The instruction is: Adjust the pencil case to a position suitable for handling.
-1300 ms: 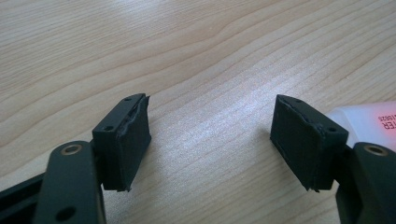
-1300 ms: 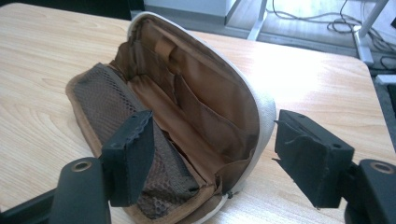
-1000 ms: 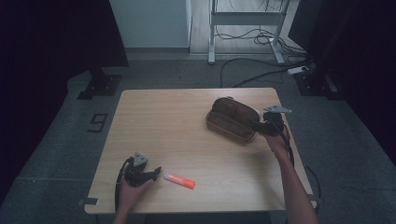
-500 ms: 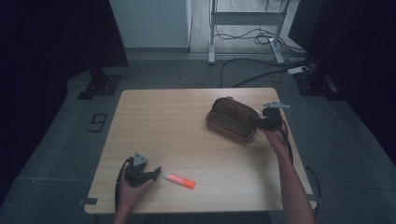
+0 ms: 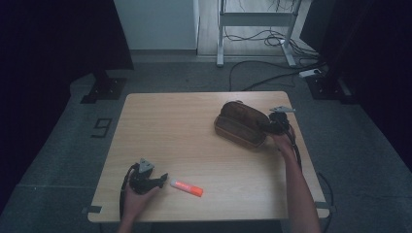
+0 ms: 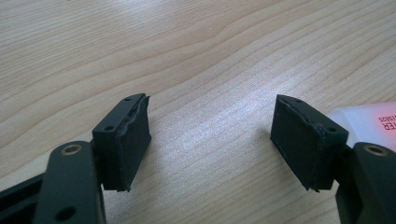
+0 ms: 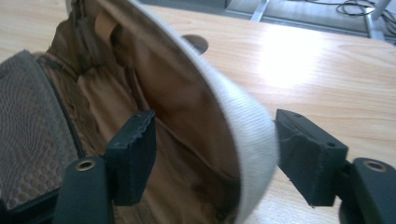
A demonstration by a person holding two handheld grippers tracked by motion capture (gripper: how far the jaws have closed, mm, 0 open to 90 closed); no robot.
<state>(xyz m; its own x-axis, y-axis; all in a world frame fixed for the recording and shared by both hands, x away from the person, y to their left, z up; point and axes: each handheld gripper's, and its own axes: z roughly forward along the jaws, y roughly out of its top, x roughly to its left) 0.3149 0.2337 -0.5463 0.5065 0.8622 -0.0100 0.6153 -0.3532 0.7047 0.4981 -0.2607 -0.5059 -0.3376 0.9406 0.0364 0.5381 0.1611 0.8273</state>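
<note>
My right claw (image 7: 212,158) straddles the open brown pouch's (image 5: 241,124) far-right rim, jaws just narrowing, not yet pinching, while my left claw (image 6: 210,140) waits wide beside the unpacked orange tube (image 5: 186,188) on the near-left bench (image 5: 175,131).

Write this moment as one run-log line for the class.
left gripper: open, resting on table beside orange tube | right gripper: jaws just closing astride pouch wall, not yet pressing | pouch: open

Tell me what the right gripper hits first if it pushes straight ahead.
Probably the brown pouch's open wall: the right gripper straddles its pale edge, one finger inside against the lining. Depth is unclear.
</note>
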